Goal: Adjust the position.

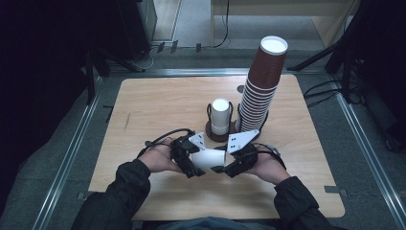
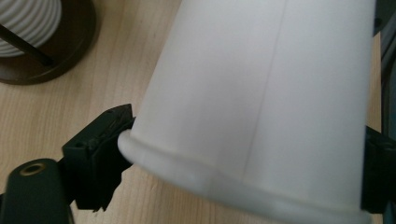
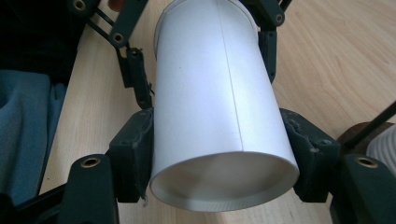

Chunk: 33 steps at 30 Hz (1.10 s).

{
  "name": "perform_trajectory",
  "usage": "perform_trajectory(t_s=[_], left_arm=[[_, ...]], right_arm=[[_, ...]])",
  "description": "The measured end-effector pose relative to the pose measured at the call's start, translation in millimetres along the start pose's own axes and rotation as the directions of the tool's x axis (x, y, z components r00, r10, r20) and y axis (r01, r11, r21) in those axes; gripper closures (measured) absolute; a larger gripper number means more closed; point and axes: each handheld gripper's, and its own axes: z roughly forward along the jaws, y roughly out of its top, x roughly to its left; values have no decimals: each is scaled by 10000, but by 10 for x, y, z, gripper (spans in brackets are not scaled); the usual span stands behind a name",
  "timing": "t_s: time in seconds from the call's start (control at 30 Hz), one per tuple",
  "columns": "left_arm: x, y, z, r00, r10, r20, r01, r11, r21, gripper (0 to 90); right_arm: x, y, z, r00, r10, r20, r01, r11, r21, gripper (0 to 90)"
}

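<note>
I hold the cup [image 1: 209, 159] on its side just over the table [image 1: 153, 103], near its front edge — open wood to either side. Left gripper [image 1: 187, 160] pinches its rim end, right gripper [image 1: 231, 165] its base end — long axis crosswise, holder [image 1: 219, 134] just behind.

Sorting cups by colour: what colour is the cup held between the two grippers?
White all over: the paper cup shows best in the right gripper view, with a thin seam along its side.
</note>
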Motion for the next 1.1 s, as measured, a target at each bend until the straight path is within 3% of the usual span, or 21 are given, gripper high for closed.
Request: perform_trajectory(t_s=[0.1,0.27,0.37,0.57,0.97,1.1], left_arm=[[16,-13,-31,9998,-166,-80,164,9996,-229,20],[41,-40,-108,9989,-455,54,458,9959,-778,16],[54,-49,-153,9987,-485,152,500,9909,-1247,16],[78,-74,-228,9960,-701,550,802,9741,-2116,17],[77,-77,-245,9927,-803,901,1022,9563,-2740,33],[77,-72,-265,9919,-754,1023,1037,9456,-3084,71]], right_arm=[[-18,-10,-37,9999,109,57,-108,9998,-152,340],[-49,-21,-95,9997,199,110,-194,9988,-459,340],[-63,-29,-116,9996,238,145,-229,9977,-642,339],[-82,-40,-157,9992,409,36,-403,9941,-1003,339],[-97,-50,-212,9977,521,-442,-592,9821,-1788,338],[-94,-49,-199,9969,541,-579,-637,9814,-1810,338]])
